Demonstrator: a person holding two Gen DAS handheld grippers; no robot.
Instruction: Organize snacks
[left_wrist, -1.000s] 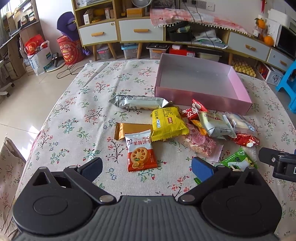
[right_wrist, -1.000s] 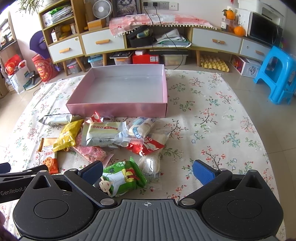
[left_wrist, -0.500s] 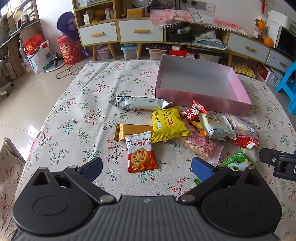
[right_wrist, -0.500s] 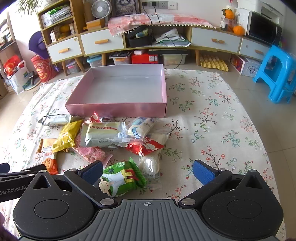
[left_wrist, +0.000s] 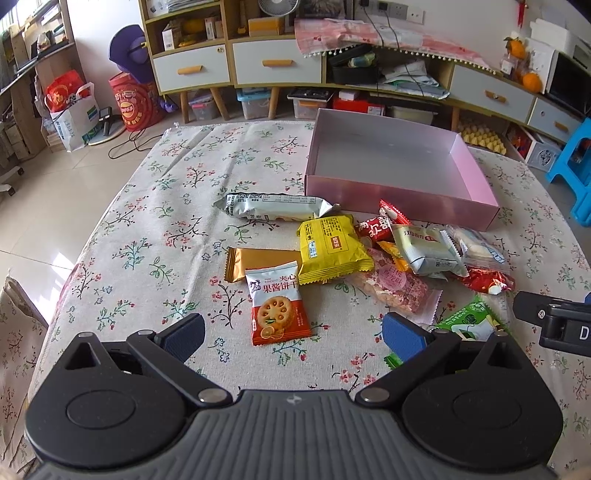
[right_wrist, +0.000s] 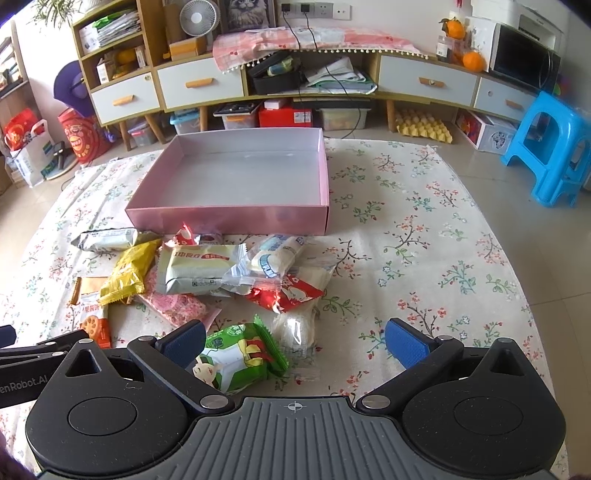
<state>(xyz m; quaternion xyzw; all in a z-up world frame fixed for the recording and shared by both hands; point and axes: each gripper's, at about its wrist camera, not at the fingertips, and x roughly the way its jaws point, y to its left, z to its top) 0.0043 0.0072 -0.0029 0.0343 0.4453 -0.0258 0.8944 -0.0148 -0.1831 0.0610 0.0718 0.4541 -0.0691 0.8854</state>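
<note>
left fingers (left_wrist: 291, 334): spread, biscuit packet (left_wrist: 279, 302) just ahead
right fingers (right_wrist: 295, 341): spread, over green packet (right_wrist: 240, 356)
tip: pinch packet flat, lift to pink box (right_wrist: 225, 219)

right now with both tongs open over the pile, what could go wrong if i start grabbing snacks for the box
1. The packets overlap: the yellow packet lies on the gold wrapper, so gripping one may drag the other along.
2. The clear wrapped snack beside the green packet looks slippery and could slide out of the right tongs.
3. The pink box looks light; a packet bumped against its wall could push it.
</note>
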